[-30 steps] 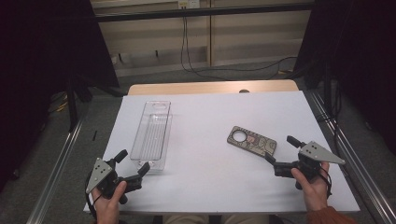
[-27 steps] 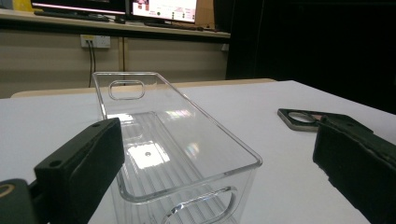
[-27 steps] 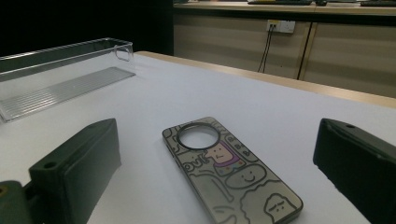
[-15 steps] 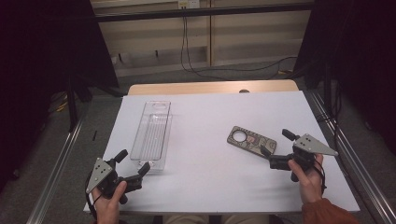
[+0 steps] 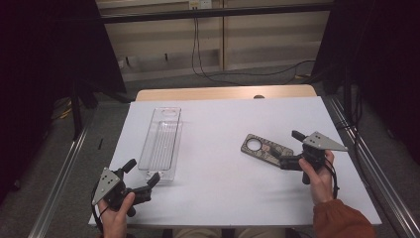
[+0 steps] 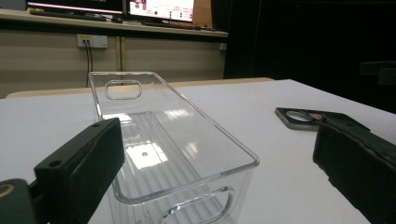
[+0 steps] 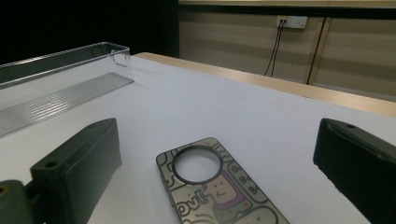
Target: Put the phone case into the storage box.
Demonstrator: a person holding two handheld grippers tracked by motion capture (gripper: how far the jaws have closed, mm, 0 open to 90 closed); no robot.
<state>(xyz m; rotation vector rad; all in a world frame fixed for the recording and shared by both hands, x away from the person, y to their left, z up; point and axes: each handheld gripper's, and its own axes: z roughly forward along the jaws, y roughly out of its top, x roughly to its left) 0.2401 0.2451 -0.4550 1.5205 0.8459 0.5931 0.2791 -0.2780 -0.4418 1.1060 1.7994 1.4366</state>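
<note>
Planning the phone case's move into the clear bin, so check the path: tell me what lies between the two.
Nothing visible does. The phone case lies flat by the right gripper, and only bare white table separates it from the clear bin. The bin is open on top and looks empty. The left gripper sits at its near end, jaws open.

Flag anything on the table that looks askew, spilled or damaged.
Nothing stands out. The clear bin stands upright and empty, no spill or crack visible. The phone case lies flat at an angle to the table edges, between the open jaws of the right gripper, apparently intact.
</note>
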